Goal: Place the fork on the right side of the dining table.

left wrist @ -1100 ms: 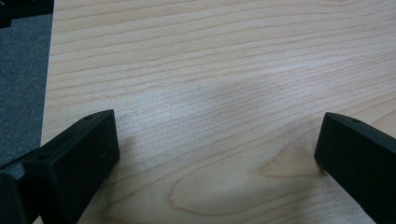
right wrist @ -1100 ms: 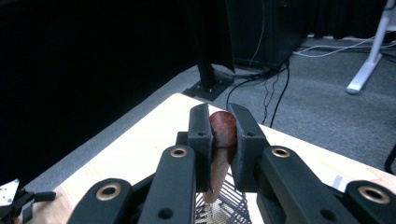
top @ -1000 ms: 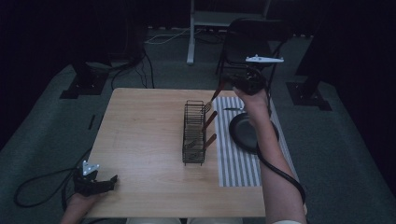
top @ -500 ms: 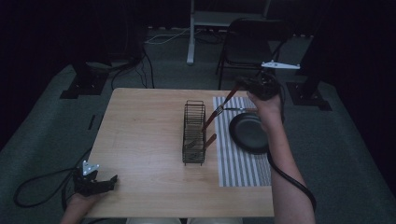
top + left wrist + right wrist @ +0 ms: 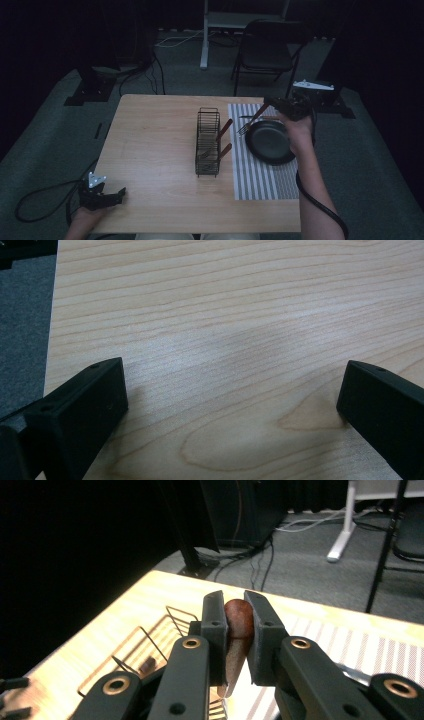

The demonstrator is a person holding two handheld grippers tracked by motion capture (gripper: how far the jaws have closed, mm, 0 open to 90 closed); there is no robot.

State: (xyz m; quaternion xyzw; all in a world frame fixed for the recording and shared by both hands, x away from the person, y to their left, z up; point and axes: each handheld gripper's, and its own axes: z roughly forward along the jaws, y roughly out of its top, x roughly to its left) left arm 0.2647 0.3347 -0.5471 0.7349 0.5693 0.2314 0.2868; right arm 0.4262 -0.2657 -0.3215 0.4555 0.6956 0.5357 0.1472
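High view: the right gripper (image 5: 278, 105), clenched on the brown wooden handle of a fork (image 5: 251, 120), has travelled since a second ago from above the far end of the wire rack (image 5: 207, 142) toward three o'clock and somewhat lower, and now stands over the far rim of the dark frying pan (image 5: 270, 142) on the striped mat (image 5: 260, 170). The fork slants down from the jaws toward seven o'clock, its tines hanging near the pan's rim at about ten o'clock; whether they touch the mat or the pan cannot be told. Two more wooden-handled utensils (image 5: 224, 139) remain propped in the rack. Judgement: the fork has been lifted out of the rack and is being carried to the mat beside the pan, so setting it down is the step at hand. The left gripper (image 5: 102, 196) has not shifted and rests at the table's (image 5: 155, 130) near corner at seven o'clock. Left gripper view: both black jaws stand wide apart over bare wood grain, released, nothing between them. Right gripper view: the two pads (image 5: 216, 630) press from either side on the rounded end of the fork handle (image 5: 239, 625), which runs down and away at six o'clock; the rack (image 5: 145, 652) lies beyond at eight o'clock and the mat at four o'clock.
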